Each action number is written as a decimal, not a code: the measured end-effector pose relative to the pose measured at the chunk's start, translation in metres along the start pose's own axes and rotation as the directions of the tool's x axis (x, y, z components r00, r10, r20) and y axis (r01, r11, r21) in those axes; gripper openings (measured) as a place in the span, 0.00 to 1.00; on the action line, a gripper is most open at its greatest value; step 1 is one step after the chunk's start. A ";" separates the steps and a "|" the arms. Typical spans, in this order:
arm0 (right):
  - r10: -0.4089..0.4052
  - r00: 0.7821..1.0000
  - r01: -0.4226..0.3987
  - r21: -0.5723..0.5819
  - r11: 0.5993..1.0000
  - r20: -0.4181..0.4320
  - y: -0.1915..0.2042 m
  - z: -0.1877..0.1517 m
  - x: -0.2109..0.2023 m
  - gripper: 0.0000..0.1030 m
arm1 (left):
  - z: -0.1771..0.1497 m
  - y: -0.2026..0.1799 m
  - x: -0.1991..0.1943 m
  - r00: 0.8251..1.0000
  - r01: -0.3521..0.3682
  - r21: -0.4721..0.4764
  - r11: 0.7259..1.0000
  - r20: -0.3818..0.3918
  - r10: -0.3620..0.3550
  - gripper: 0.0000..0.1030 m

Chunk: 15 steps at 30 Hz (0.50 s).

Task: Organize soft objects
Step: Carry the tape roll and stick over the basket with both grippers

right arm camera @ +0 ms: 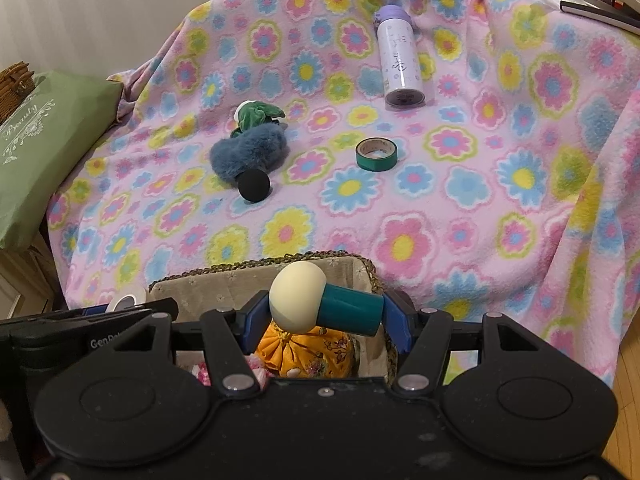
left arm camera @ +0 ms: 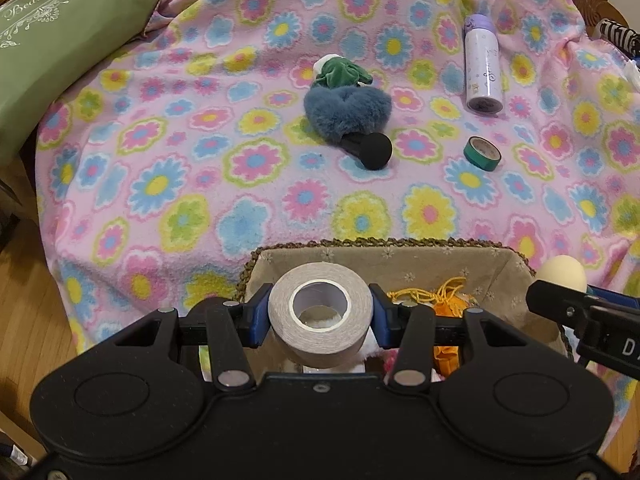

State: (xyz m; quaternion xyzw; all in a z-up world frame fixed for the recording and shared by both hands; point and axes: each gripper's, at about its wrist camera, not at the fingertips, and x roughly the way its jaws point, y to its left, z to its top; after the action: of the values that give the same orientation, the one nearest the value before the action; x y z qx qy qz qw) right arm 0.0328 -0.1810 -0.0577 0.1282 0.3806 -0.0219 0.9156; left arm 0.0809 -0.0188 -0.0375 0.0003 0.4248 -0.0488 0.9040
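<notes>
Left gripper (left arm camera: 320, 314) clamped on a grey tape roll (left arm camera: 320, 312), right gripper (right arm camera: 326, 314) pinching a cream-headed puff (right arm camera: 298, 296) by both ends, both poised over the lined basket (left arm camera: 400, 258) holding an orange pouch (right arm camera: 306, 350). Beyond, on the flowered blanket (left arm camera: 248, 184): blue scrunchie (left arm camera: 346, 108), green scrunchie (left arm camera: 340, 72), black puff (left arm camera: 374, 150), green tape (left arm camera: 482, 153), lilac bottle (left arm camera: 482, 68). Green pillow (left arm camera: 56, 52) far left.

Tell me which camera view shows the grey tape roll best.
The left wrist view: the grey tape roll sits centred and unblocked between the left hand-held gripper's fingers, above the basket. The right wrist view catches only a sliver of its white core, behind that gripper.
</notes>
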 end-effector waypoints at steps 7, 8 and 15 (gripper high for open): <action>0.017 0.999 -0.018 -0.028 0.999 -0.033 0.000 -0.010 -0.006 0.59 | -0.013 0.001 -0.007 1.000 0.021 0.008 1.000 -0.023 -0.021 0.47; 0.019 0.999 -0.020 -0.032 0.999 -0.038 -0.001 -0.012 -0.007 0.59 | -0.015 0.001 -0.008 0.999 0.024 0.010 1.000 -0.027 -0.024 0.47; 0.036 0.998 -0.040 -0.062 0.997 -0.054 -0.002 -0.023 -0.018 0.58 | -0.029 0.001 -0.015 0.998 0.038 0.033 0.999 -0.048 -0.037 0.47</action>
State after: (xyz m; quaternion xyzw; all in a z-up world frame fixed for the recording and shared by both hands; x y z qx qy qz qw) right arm 0.0042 -0.1786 -0.0613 0.1068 0.4025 0.0109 0.9091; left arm 0.0493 -0.0151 -0.0449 0.0090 0.4452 -0.0729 0.8924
